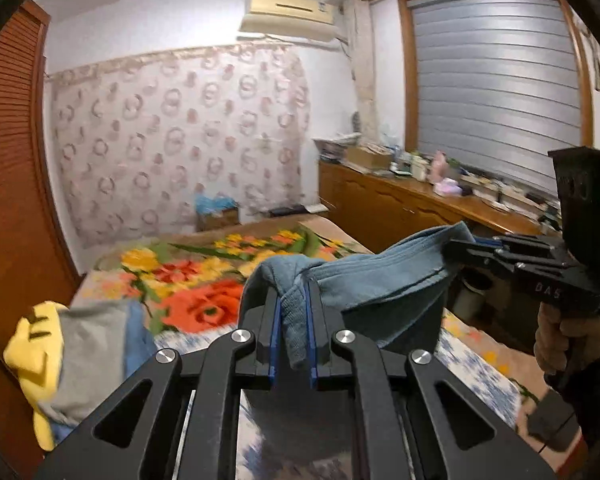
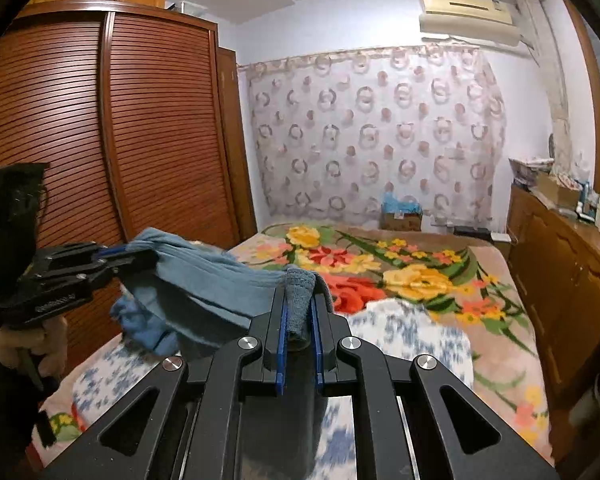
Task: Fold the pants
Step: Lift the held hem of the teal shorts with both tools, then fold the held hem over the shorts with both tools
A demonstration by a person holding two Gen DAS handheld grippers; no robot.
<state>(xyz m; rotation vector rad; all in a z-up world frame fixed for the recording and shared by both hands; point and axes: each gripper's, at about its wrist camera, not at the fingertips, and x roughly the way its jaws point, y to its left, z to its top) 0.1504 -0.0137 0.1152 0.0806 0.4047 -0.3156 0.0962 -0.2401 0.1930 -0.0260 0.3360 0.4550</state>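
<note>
Blue-grey pants (image 1: 384, 284) hang in the air above the bed (image 1: 204, 276), stretched between both grippers. At 9 o'clock in the left wrist view, a heap of yellow and grey clothes (image 1: 60, 360) lies on the bed's edge. The left gripper (image 1: 294, 332) is clenched on a bunched fold of the pants; the right gripper (image 2: 300, 336) pinches another fold. At 2 o'clock, a cardboard box (image 1: 368, 157) sits on the cluttered counter (image 1: 420, 196); its contents are unclear.

Floral blanket (image 2: 400, 276) on bed, louvred wardrobe (image 2: 100, 132) (left), air conditioner (image 1: 288, 16).
</note>
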